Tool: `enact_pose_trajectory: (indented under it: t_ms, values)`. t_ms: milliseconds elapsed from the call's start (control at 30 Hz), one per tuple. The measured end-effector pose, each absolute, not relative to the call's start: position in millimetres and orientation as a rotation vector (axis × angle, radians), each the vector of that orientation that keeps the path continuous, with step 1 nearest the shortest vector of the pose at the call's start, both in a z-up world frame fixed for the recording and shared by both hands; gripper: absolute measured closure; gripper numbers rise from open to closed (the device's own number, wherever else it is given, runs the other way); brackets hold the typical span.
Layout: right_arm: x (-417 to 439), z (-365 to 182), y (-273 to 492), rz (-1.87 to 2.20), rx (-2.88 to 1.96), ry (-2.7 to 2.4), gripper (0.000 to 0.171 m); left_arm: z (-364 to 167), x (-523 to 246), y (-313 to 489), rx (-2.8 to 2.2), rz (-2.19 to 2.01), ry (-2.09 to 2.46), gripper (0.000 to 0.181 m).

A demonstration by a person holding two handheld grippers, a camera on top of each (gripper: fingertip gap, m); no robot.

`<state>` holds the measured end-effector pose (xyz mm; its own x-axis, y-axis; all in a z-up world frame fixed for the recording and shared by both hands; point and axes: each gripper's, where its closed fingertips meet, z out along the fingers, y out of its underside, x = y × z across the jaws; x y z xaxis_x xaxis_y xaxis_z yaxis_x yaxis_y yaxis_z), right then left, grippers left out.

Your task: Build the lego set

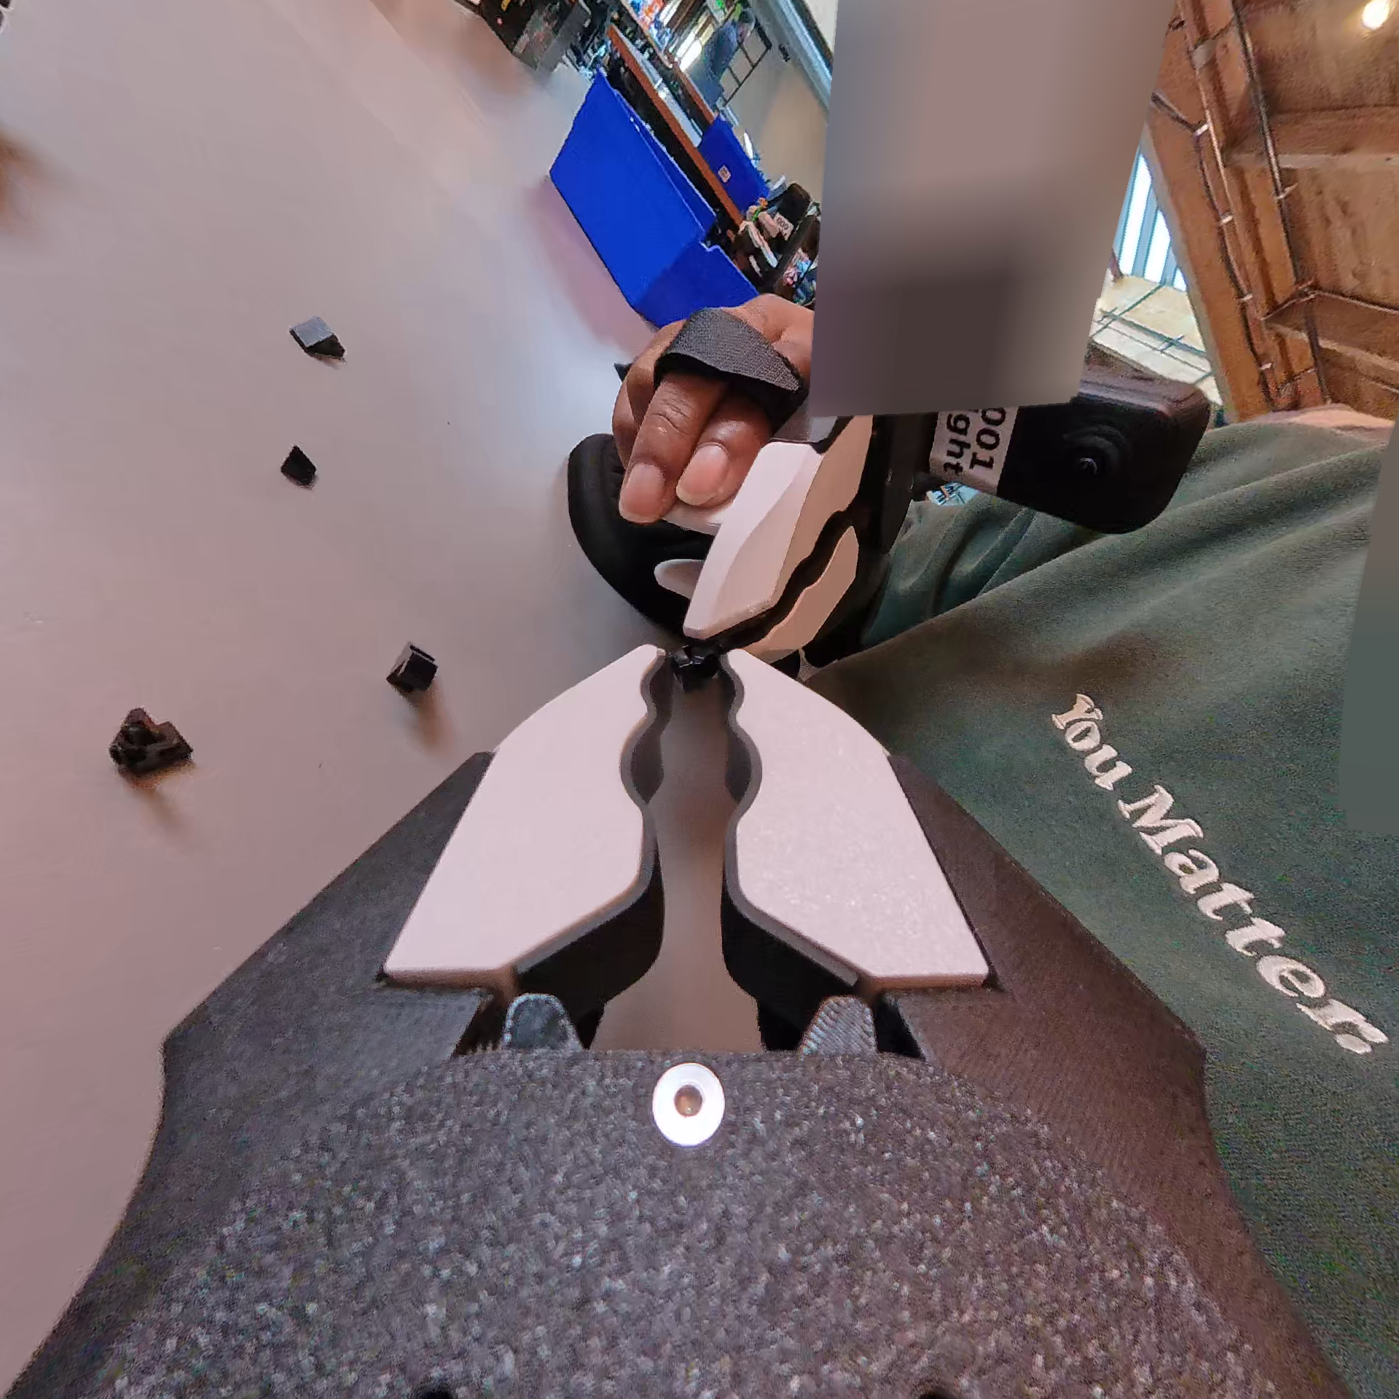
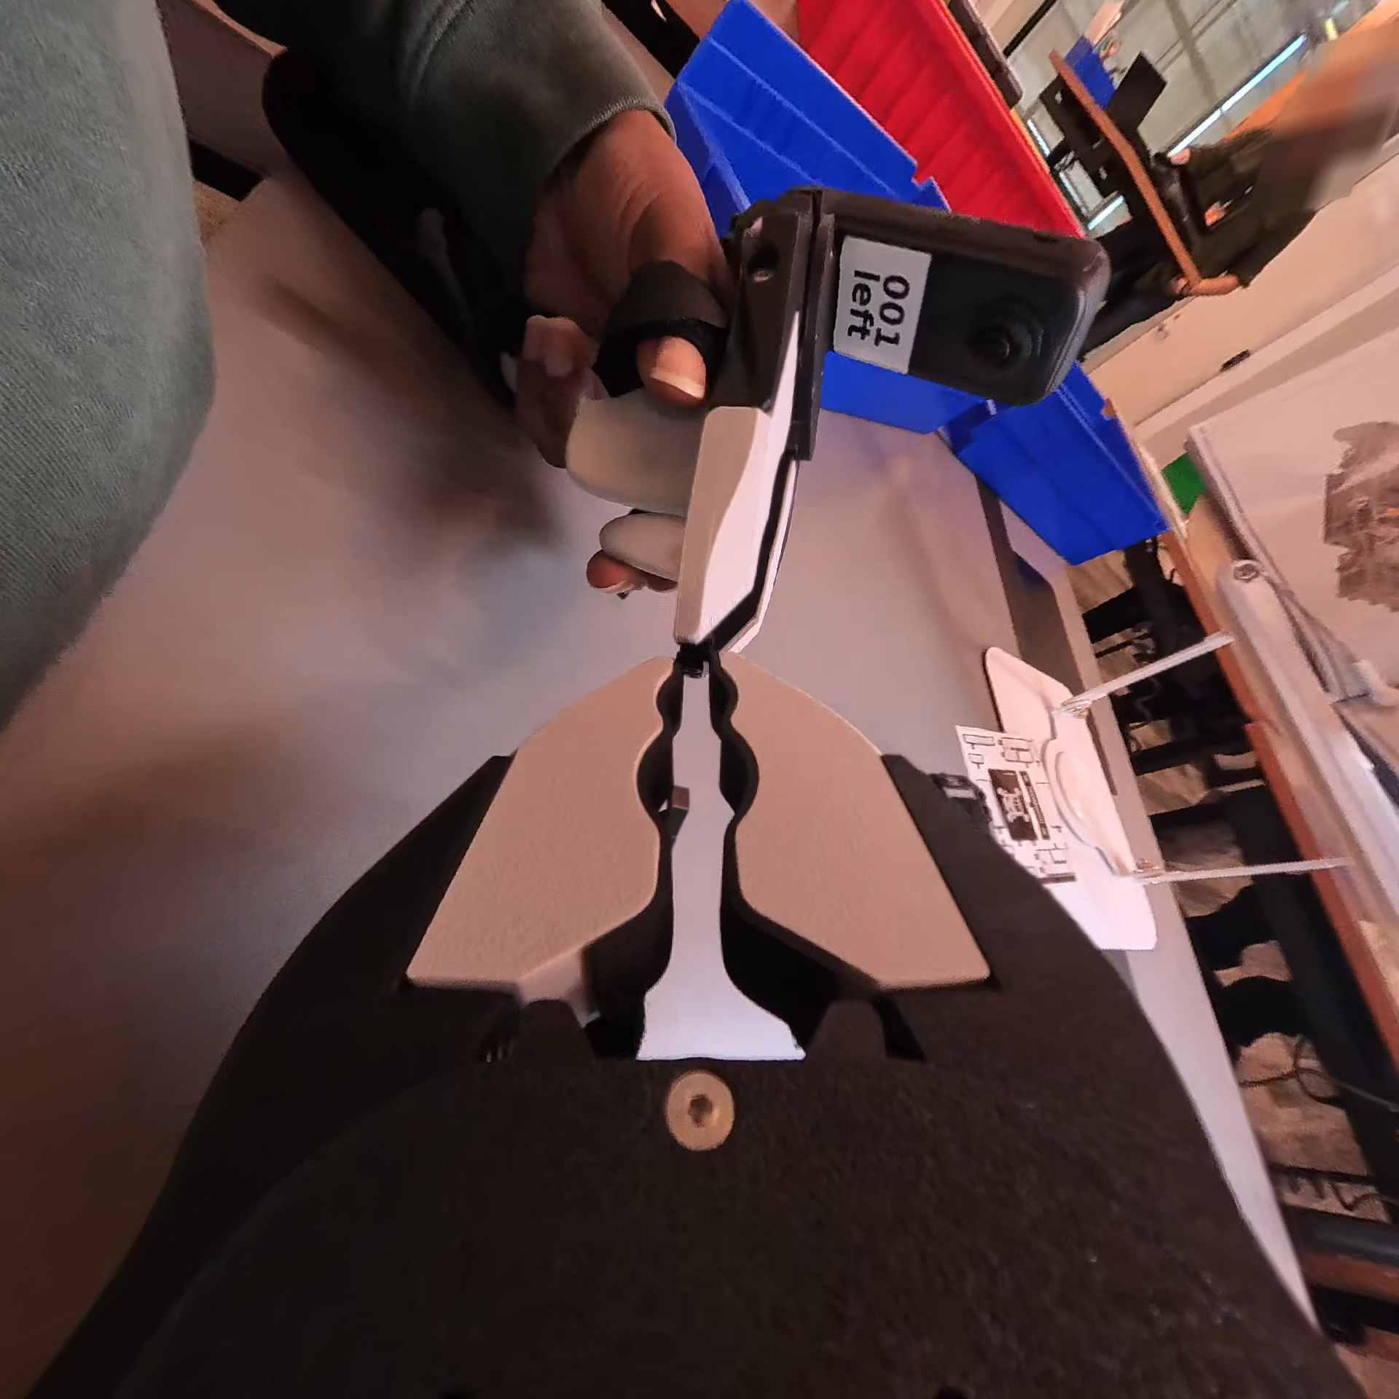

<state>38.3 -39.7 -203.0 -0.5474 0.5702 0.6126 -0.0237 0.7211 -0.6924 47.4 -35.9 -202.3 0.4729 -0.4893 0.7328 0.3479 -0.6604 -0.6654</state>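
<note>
Four loose black lego pieces lie scattered on the left of the grey tabletop (image 1: 227,227), from the lumpy one (image 1: 149,741) nearest, past a blocky piece (image 1: 412,668) and a small wedge (image 1: 298,465), to a flat piece (image 1: 317,337) farthest off; their studs and exact shapes are too small and dark to make out. Around them the tabletop is bare and open out to its far edge, where blue bins (image 1: 643,219) stand. In the middle, held above the surface, the two tools meet tip to tip over a tiny black lego piece (image 1: 690,666): the left tool (image 1: 690,660) has its white fingers (image 1: 553,833) drawn in at the tips to pinch it, and the right tool (image 2: 695,665) nips the same small black bit (image 2: 693,666) from the other side. Whether that bit is one piece or two pressed together is hidden by the fingertips. A hand (image 1: 681,439) with a black strap over one finger works the right tool's trigger. To the right, a green sweatshirt (image 1: 1135,757) fills the near side and crowds that flank. In the right wrist view a printed instruction sheet (image 2: 1014,802) lies under a clear stand (image 2: 1090,795) near the tabletop's right edge, well apart from the tools.
</note>
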Motion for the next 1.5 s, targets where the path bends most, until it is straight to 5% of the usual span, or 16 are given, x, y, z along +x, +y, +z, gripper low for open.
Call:
enact_pose_trajectory:
  t_ms: [433, 1500]
  values:
    - [38, -196, -45, 0.704, -0.262, -1.917, 0.165, -200, 47, -40, -1.864, -1.117, 0.265, 0.172]
    - [42, -189, -57, 0.713, -0.131, -1.854, 0.165, -191, 50, -53, -1.679, -1.612, -0.079, 0.174]
